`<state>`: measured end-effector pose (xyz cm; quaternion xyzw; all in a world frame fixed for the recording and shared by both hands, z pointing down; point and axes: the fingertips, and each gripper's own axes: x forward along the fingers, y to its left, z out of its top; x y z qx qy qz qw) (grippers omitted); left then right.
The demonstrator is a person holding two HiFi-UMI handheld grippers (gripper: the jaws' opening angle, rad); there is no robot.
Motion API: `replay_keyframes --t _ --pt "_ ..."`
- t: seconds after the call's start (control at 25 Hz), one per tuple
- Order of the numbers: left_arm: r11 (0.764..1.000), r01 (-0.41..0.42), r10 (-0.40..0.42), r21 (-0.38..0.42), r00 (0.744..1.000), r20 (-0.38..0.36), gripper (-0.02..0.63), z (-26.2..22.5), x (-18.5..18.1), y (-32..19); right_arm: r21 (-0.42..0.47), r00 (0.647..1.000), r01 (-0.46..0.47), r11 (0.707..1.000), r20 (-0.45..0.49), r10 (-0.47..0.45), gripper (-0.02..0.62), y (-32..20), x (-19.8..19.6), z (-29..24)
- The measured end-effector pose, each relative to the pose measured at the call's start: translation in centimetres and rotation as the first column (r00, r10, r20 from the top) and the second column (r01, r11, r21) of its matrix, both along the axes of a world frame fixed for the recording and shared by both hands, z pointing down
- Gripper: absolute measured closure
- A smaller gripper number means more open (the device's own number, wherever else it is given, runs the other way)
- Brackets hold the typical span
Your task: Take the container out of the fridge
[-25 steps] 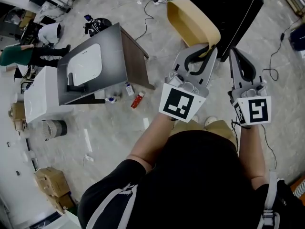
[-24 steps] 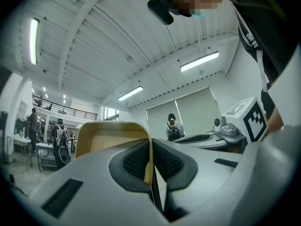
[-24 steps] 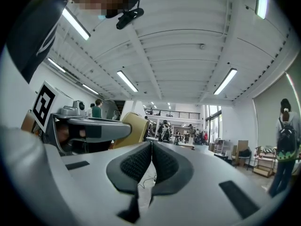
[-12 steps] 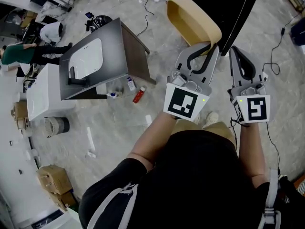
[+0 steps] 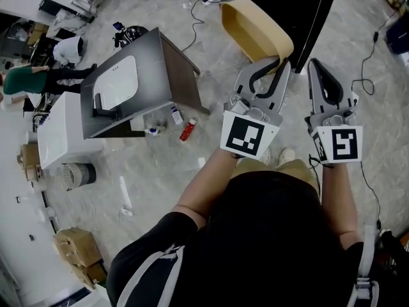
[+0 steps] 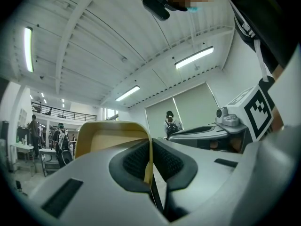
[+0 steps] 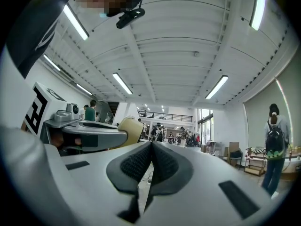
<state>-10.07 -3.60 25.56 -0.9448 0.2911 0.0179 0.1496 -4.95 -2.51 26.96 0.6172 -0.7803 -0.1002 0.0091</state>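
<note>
A tan, open-topped container [image 5: 254, 28] hangs tilted over the floor in the head view. My left gripper [image 5: 281, 62] is shut on its rim. In the left gripper view the thin yellow wall of the container [image 6: 110, 136] is pinched between the ribbed pads of the left gripper [image 6: 149, 163]. My right gripper [image 5: 314, 64] is beside it on the right, shut with nothing in it; in its own view the right gripper [image 7: 151, 158] has its pads pressed together. The black fridge [image 5: 291, 2] stands just beyond the container. Both grippers point up towards the ceiling.
A grey cabinet with a white inset top [image 5: 137, 82] stands on the floor at left, with a white appliance [image 5: 61, 133] beside it. Small bottles [image 5: 186, 130] and cables [image 5: 367, 75] lie on the marbled floor. People stand in the background [image 7: 275, 145].
The grippers and the held container keep the same pose. The view has drifted slightly, so the fridge sits a little nearer the top edge.
</note>
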Motion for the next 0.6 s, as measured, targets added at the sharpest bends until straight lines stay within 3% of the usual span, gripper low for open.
replay_keyframes --t 0.6 --pt "1.0 -0.017 0.017 -0.009 1.0 -0.007 0.575 0.26 -0.61 0.18 0.012 0.997 -0.047 0.999 -0.064 0.048 0.561 0.13 -0.6 -0.48"
